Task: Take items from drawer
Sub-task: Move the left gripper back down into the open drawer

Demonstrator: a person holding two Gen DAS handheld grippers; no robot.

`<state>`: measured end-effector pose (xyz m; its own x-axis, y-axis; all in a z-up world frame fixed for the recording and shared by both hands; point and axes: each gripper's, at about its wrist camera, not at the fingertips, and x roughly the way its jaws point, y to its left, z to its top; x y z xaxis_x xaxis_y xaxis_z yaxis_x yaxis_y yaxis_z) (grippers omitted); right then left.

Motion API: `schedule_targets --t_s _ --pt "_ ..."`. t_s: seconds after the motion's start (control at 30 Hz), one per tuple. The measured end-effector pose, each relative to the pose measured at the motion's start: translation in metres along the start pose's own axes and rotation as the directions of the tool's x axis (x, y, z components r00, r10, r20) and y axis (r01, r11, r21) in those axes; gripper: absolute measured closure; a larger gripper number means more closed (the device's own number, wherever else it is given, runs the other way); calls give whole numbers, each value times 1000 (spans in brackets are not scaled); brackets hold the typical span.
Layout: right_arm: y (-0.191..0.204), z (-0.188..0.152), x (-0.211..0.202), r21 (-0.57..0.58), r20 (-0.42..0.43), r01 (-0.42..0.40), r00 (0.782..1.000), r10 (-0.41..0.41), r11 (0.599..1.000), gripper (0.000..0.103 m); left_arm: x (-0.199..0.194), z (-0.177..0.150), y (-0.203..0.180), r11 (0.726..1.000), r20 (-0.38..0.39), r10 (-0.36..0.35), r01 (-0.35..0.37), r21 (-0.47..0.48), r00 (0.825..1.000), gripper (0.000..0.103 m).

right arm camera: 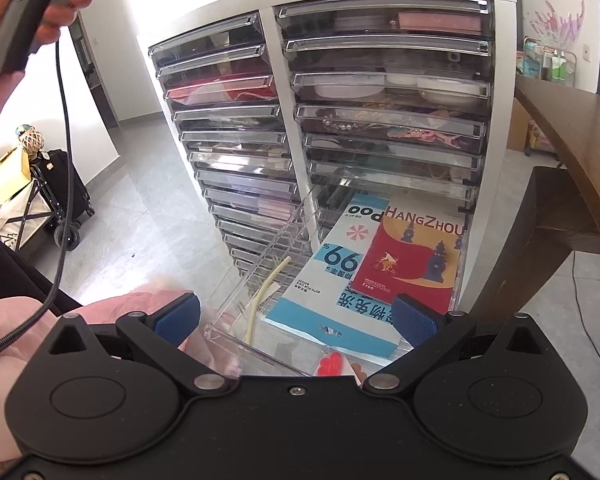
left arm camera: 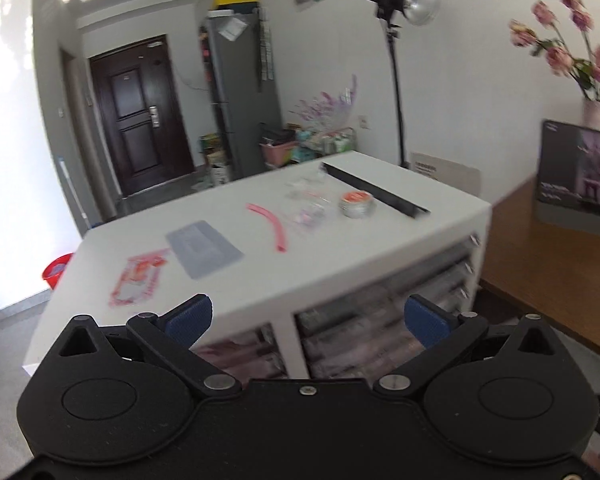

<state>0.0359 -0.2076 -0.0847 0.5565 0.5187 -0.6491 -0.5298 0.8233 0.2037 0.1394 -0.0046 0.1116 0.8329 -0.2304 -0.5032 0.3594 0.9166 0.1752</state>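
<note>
Your right gripper (right arm camera: 296, 318) hangs wide open and empty above the pulled-out clear drawer (right arm camera: 260, 344), where a red booklet (right arm camera: 414, 258) lies on a blue-white package (right arm camera: 332, 280). Your left gripper (left arm camera: 307, 318), also open and empty, is above the white cabinet top (left arm camera: 380, 240).

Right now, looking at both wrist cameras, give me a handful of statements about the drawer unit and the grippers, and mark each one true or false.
1. One clear plastic drawer in the white drawer cabinet is pulled open. True.
2. The red and yellow Hangzhou booklet lies on top of the cabinet. False: it lies inside the open drawer, on the blue and white packet.
3. The right gripper is shut on the booklet. False: its blue fingers are spread and hold nothing.
4. The left gripper is open and empty. True.
5. A curved pink strip lies on the cabinet's white top. True.
</note>
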Motion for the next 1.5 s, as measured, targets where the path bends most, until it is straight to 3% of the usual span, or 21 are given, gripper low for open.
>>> schedule_targets --t_s 0.2,0.33,0.57,0.93,1.13,1.33,1.5 --pt "4 -3 4 -22 -25 24 999 -25 999 0 5 -43 -43 994 -90 -62 70 85 994 0" --pt "4 -7 3 5 -54 32 998 -31 999 0 12 -65 -56 987 -139 -32 53 150 990 0" --pt "4 -13 3 50 -105 46 994 -41 998 0 15 -87 -60 984 -191 -60 90 154 980 0" --pt "-2 -15 11 72 -169 53 985 -40 996 0 58 -115 -79 968 -282 -111 168 188 953 0" --pt "-3 -16 13 74 -183 52 982 -38 996 0 85 -138 -99 942 -361 -159 251 224 919 0" --pt "-5 -16 15 77 -196 51 980 -35 996 0 111 -155 -92 959 -453 -149 241 152 879 3" --pt "-6 -17 17 80 -206 50 978 -33 996 0 131 -166 -76 979 -554 -187 199 -40 812 23"
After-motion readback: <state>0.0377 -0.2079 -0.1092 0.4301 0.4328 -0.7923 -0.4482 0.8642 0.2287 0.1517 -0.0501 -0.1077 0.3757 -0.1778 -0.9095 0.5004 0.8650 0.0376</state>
